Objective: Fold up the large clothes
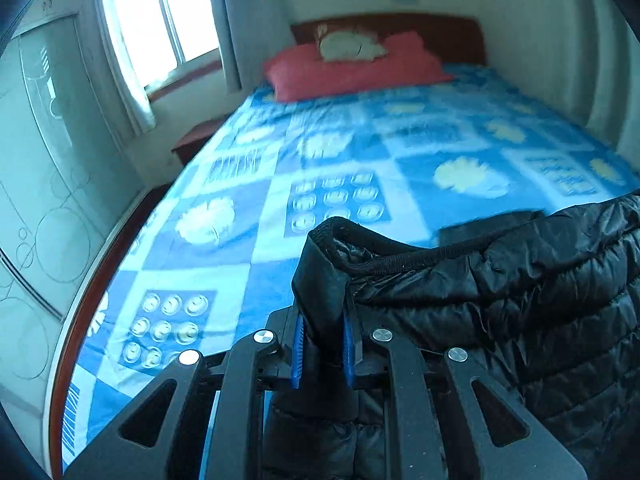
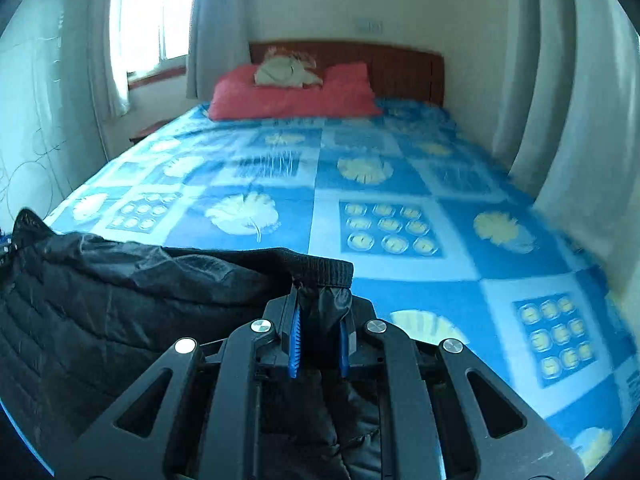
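A black quilted puffer jacket (image 1: pixel 520 300) hangs between my two grippers above the near end of the bed. My left gripper (image 1: pixel 322 344) is shut on one ribbed-edged corner of it, with the cloth pinched between the blue pads. My right gripper (image 2: pixel 318 336) is shut on the other ribbed corner of the jacket (image 2: pixel 120 300), which stretches to the left in the right wrist view. The lower part of the jacket is hidden below both grippers.
The bed (image 1: pixel 360 152) has a blue patterned sheet (image 2: pixel 400 184), a red pillow (image 2: pixel 292 92) with a pale cloth on it, and a wooden headboard (image 2: pixel 400 68). A wardrobe (image 1: pixel 48 160) and window (image 1: pixel 160 20) stand to the left; a wall with curtains (image 2: pixel 580 120) runs along the right.
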`<state>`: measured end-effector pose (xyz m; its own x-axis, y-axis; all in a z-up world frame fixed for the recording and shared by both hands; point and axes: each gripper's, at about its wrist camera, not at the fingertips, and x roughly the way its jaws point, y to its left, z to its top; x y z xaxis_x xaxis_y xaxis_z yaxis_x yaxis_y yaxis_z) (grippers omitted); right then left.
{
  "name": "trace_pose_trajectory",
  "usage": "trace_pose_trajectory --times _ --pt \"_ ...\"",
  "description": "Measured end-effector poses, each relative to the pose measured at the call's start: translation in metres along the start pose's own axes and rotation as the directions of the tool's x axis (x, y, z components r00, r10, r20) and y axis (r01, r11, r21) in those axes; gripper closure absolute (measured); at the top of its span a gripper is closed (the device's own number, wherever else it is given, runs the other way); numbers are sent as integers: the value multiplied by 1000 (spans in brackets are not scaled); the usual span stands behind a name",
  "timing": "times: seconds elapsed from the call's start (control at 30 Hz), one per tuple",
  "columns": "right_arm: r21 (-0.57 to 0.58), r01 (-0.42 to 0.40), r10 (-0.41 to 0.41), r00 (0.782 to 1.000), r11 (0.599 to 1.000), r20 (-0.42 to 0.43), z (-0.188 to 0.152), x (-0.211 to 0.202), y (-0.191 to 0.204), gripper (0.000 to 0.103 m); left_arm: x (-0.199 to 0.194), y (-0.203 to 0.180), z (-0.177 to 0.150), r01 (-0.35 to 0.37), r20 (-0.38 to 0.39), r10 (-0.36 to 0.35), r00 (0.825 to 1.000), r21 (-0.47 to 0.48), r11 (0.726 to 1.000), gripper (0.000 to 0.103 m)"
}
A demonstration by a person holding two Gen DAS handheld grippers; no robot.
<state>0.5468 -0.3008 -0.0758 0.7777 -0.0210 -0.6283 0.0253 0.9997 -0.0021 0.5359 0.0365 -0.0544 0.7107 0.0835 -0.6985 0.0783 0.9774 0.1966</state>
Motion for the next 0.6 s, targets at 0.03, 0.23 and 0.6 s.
trace_pose_trajectory --times 0.03,0.23,0.6 --pt "5 1 -1 1000 1000 -18 -2 11 -1 90 16 -2 -3 -3 -27 3 1000 -3 1000 87" --pt "0 34 -34 988 999 -151 -32 80 -4 87 71 -13 -28 -24 -100 25 995 13 1000 87" --pt "76 37 -19 974 996 -226 -48 117 -14 75 97 -4 -46 46 -71 -55 996 -125 991 80"
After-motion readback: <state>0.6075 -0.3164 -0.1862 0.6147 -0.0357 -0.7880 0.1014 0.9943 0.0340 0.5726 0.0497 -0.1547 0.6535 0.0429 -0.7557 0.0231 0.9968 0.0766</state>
